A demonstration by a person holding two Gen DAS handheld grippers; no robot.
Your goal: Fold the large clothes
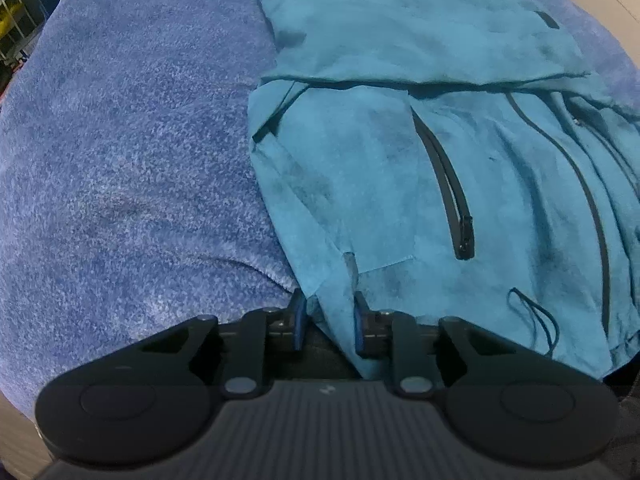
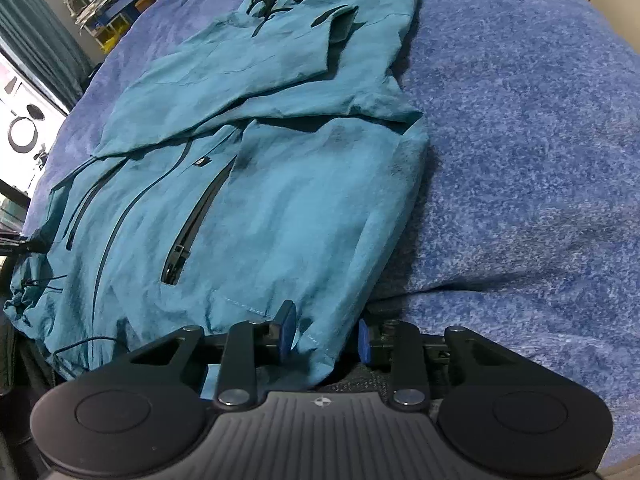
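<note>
Two close downward views, shared jacket [image 1: 400, 168]

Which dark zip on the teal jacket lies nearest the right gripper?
The short slanted pocket zip with its pull at the lower end; the long front zip and other pocket zip lie farther left.

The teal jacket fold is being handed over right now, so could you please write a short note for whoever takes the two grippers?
Left gripper: jaws around the near hem of the teal jacket; firm grip unconfirmed.
Right gripper: jaws around the hem's other corner, one pad looks clear of the cloth.
Jacket lies front up on the blue blanket, hood far.
Done: sleeves folded across the chest.
Left: secure both corners, then probably fold the hem toward the hood.
</note>
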